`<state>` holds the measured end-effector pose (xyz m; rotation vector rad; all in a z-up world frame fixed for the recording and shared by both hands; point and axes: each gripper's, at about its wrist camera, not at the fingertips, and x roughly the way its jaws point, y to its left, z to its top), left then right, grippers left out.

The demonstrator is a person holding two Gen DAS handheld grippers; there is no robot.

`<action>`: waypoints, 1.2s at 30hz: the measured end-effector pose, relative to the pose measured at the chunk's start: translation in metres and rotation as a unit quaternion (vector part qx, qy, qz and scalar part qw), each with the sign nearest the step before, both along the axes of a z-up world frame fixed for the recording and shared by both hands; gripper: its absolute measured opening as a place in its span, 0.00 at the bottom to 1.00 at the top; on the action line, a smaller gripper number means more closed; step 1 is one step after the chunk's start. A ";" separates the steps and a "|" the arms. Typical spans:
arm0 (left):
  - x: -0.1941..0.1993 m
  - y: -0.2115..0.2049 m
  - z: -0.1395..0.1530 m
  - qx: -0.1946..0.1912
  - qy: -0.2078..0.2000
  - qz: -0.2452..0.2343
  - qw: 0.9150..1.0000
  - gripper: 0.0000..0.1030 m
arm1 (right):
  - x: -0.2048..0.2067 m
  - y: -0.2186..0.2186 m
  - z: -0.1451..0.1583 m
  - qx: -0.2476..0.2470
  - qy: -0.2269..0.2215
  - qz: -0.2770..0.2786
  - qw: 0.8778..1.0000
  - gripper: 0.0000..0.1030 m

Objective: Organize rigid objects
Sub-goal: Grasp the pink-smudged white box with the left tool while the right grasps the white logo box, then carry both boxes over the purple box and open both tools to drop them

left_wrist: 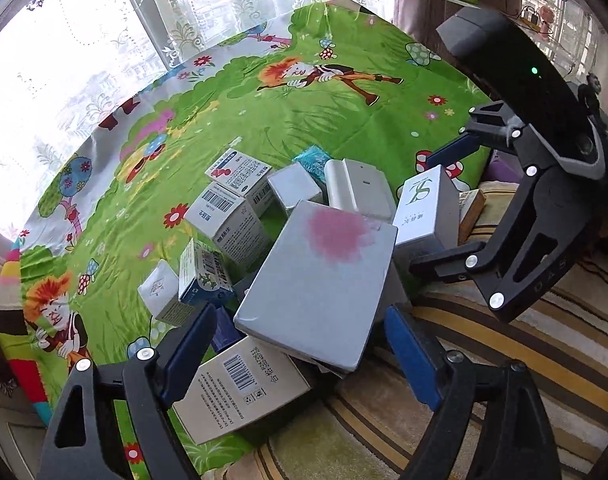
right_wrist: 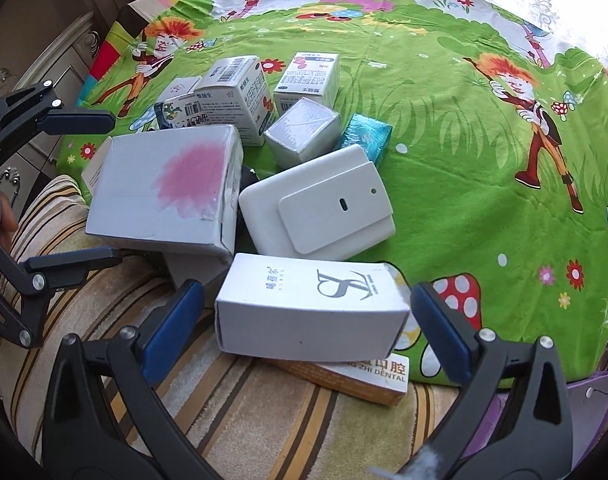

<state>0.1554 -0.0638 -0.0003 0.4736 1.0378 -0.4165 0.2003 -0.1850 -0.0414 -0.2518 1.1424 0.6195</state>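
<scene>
left fingers apart astride grey box | right fingers apart astride white carton

Both grippers are black plastic frames with cut-out slots, silver round screw heads at the joints and 2 blue-padded fingers each; the right gripper carries a black housing with a small green light and faint embossed lettering

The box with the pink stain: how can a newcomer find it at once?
Look at the pile of boxes at the near edge of the green cartoon cloth. The largest grey box lies tilted on top there. Only it carries a big pink blotch.
</scene>
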 end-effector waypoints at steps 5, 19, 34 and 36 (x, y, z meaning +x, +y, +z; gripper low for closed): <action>0.013 -0.008 -0.013 0.007 0.026 -0.020 0.999 0.74 | 0.002 0.004 -0.005 -0.009 0.003 0.003 1.000 0.90; -0.022 -0.029 0.018 -0.031 -0.028 0.034 0.999 0.68 | -0.027 -0.038 0.036 0.056 -0.062 -0.063 0.995 0.85; -0.075 -0.093 0.025 -0.187 0.049 0.033 0.981 0.66 | -0.103 -0.135 0.063 0.059 -0.114 -0.190 0.973 0.85; -0.078 -0.104 0.024 -0.195 0.060 0.021 0.979 0.66 | -0.111 -0.151 0.060 0.053 -0.111 -0.217 0.968 0.85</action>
